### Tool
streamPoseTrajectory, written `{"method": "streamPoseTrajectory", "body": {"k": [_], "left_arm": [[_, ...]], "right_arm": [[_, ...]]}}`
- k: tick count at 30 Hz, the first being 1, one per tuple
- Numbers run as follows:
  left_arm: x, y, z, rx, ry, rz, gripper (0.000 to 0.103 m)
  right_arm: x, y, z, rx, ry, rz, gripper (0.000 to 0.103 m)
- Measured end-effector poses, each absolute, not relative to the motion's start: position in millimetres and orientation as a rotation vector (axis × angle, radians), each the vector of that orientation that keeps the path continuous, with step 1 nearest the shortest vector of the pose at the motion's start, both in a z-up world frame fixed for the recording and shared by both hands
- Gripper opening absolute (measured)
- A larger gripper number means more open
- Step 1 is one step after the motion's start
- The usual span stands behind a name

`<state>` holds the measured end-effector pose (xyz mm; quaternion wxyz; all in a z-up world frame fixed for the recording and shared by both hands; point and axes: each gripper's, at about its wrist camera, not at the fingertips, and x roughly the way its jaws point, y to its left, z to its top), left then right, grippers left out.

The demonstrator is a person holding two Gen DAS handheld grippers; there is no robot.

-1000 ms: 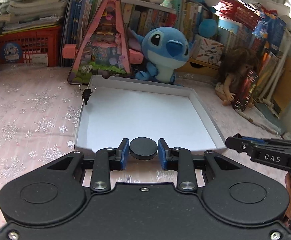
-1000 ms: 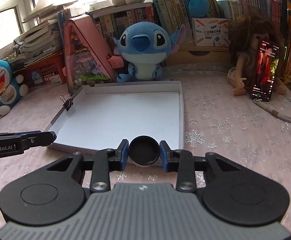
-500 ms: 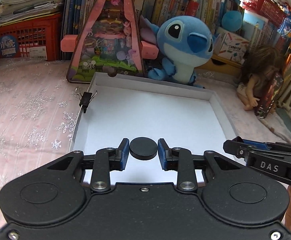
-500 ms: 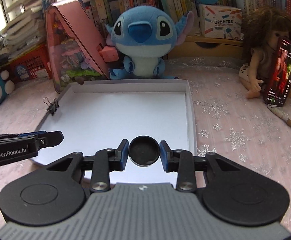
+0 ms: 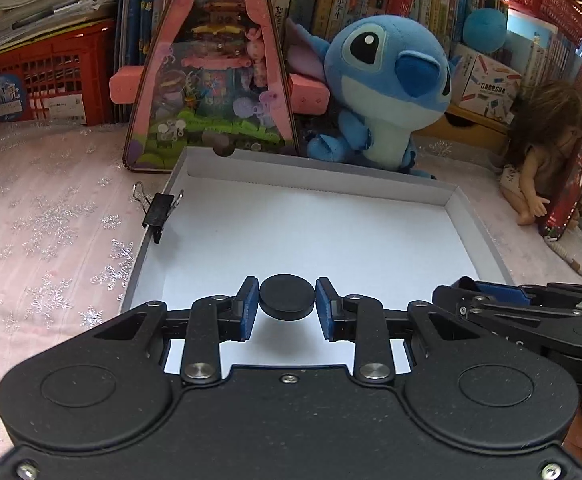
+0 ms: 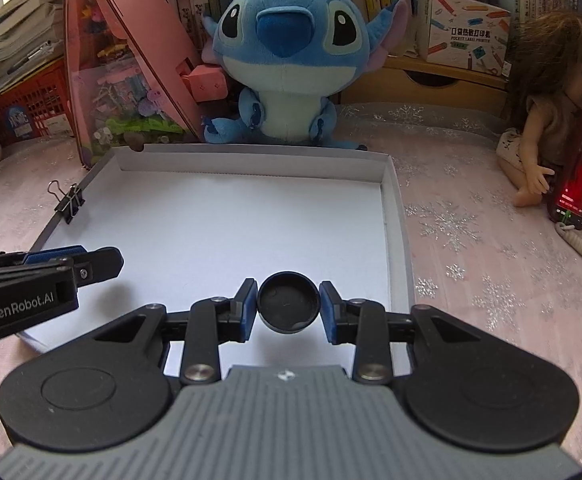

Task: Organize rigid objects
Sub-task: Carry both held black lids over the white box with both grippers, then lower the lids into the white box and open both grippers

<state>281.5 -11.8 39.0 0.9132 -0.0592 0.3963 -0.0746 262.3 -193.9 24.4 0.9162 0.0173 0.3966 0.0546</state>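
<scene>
Holding a flat black disc point(image 5: 287, 297) clamped in my left gripper point(image 5: 287, 300) and a black cap point(image 6: 288, 308) in the right gripper point(image 6: 288, 308). Both hang over the near edge of the white tray point(image 5: 331, 168), floor straight below; left sits nearer the binder clip point(image 5: 157, 212) side.

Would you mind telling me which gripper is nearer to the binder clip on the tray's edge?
Left. The left gripper is over the tray's clip side; the right gripper is further from the binder clip.

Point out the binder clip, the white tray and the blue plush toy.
binder clip point(image 5: 158, 216): left wrist view, on its black body.
white tray point(image 6: 251, 159): right wrist view, on its far wall.
blue plush toy point(image 6: 291, 28): right wrist view, on its nose.
</scene>
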Motion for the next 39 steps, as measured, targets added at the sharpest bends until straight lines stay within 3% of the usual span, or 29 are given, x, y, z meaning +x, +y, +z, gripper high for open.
{"method": "streamPoseTrajectory", "body": {"k": [31,33,34,37,39], "left_arm": [[287.0,-24.9,19.7,-0.055,0.834,-0.138,0.03],[286.7,-25.5,19.6,-0.046,0.828,-0.141,0.03],[286.1,-26.1,19.8,-0.042,0.825,-0.139,0.03],[282.3,-26.9,22.3,-0.036,0.808,-0.13,0.047],[277.4,-25.0,26.6,-0.038,0.785,-0.129,0.052]], "right_arm": [[275.7,-185.0,11.2,0.011,0.84,0.103,0.043],[274.9,-185.6,11.6,0.015,0.834,0.104,0.046],[274.1,-186.0,11.9,0.019,0.831,0.105,0.055],[269.0,-188.3,14.7,0.041,0.813,0.127,0.061],[263.1,-189.2,18.4,0.046,0.788,0.133,0.066]]}}
